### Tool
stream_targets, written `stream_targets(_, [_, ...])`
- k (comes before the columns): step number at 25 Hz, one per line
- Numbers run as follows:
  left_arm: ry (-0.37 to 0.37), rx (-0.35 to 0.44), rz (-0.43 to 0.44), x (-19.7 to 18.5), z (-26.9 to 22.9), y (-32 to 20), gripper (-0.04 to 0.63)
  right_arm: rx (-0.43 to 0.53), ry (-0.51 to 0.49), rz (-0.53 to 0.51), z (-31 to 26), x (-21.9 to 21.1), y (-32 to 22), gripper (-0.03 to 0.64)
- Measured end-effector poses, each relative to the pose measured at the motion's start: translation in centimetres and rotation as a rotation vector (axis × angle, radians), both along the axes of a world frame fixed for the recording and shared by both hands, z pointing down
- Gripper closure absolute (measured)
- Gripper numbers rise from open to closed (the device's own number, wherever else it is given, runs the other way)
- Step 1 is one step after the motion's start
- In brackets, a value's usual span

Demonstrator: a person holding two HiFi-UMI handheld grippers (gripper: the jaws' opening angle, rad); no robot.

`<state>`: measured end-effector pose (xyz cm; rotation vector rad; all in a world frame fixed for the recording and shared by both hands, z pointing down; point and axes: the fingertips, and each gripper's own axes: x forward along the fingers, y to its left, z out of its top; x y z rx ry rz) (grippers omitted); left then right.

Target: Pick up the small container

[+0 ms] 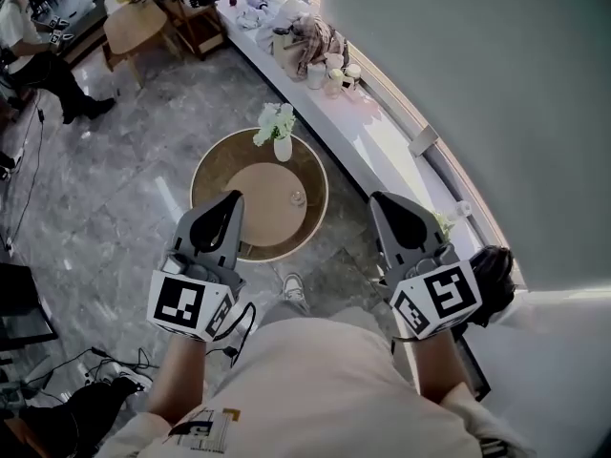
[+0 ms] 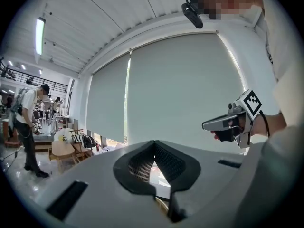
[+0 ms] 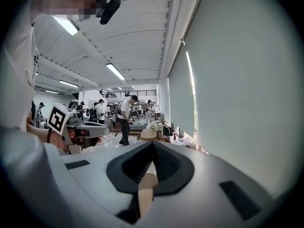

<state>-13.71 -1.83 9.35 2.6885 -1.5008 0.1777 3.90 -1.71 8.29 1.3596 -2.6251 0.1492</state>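
Note:
In the head view a small clear container stands on the round wooden table, right of its middle. A white vase of flowers stands at the table's far edge. My left gripper is held above the table's near left rim, jaws shut and empty. The right gripper hovers to the right of the table over the floor, also shut and empty. Both point away from me, level with each other, and neither touches the container. Each gripper view looks out over its shut jaws and shows the other gripper held alongside.
A long white window ledge runs along the right, carrying bags and cups. A small wooden side table and a seated person are at the far left. Cables lie on the marble floor near my feet.

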Motion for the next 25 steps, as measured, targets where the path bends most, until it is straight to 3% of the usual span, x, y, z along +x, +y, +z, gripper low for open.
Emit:
stream_targets(9, [0.03,0.063,0.03,-1.1,-0.2,-3.5,0.588,0.008,0.005,0.002,0.1,-1.4,-4.7,0.611])
stream_targets(14, [0.052,0.044,0.006,-1.2,0.4,-5.0,0.588,-0.022,-0.001,-0.017,0.7,-1.3,-6.5,0.611])
stream_targets(25, [0.01,-0.002,-0.064,0.7,2.8,-7.0,0.588,-0.065,-0.004,-0.071,3.2,0.3,-9.3,0.611])
